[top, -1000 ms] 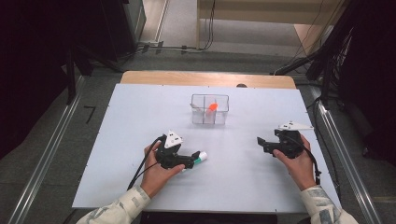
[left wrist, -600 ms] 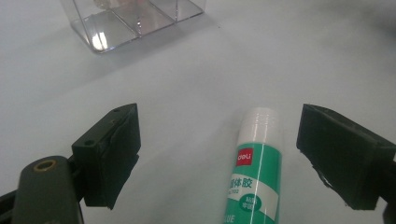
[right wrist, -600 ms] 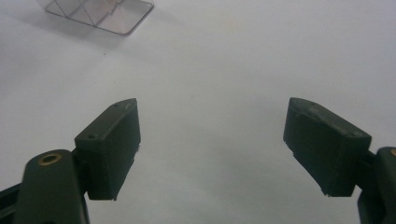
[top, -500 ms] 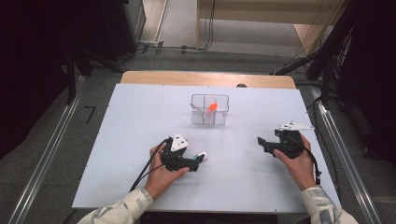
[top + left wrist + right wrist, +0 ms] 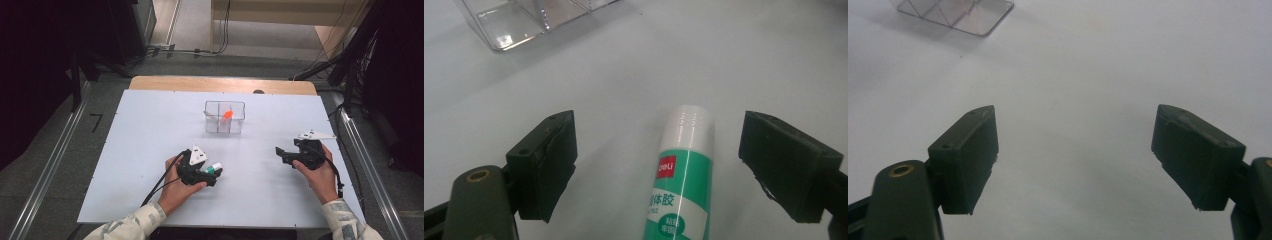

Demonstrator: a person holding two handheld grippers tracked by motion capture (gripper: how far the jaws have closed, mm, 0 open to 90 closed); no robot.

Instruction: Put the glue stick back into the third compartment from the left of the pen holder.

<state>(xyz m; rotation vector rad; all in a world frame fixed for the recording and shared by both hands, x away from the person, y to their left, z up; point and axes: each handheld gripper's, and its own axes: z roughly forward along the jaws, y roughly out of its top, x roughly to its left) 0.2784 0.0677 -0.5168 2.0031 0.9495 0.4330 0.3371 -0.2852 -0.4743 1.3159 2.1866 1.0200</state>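
A green and white glue stick (image 5: 681,167) lies on the white table, its white cap pointing away from me. My left gripper (image 5: 659,167) is open around it, one jaw on each side, neither touching. From above, the glue stick (image 5: 215,169) shows at the tip of the left gripper (image 5: 212,175) near the table's front middle. At the right side of the table, my right gripper (image 5: 281,153) is held open; in its own view the right gripper (image 5: 1075,155) has only bare table between its jaws.
A clear plastic box (image 5: 224,116) with compartments stands at the middle back of the white table (image 5: 150,130); an orange object (image 5: 227,114) rests in it. The clear box's corner (image 5: 519,22) appears ahead of the left gripper, and the same box (image 5: 955,12) ahead of the right.
My left gripper has shifted right and a little forward, and its jaws now straddle the glue stick. The right gripper has stayed in place.
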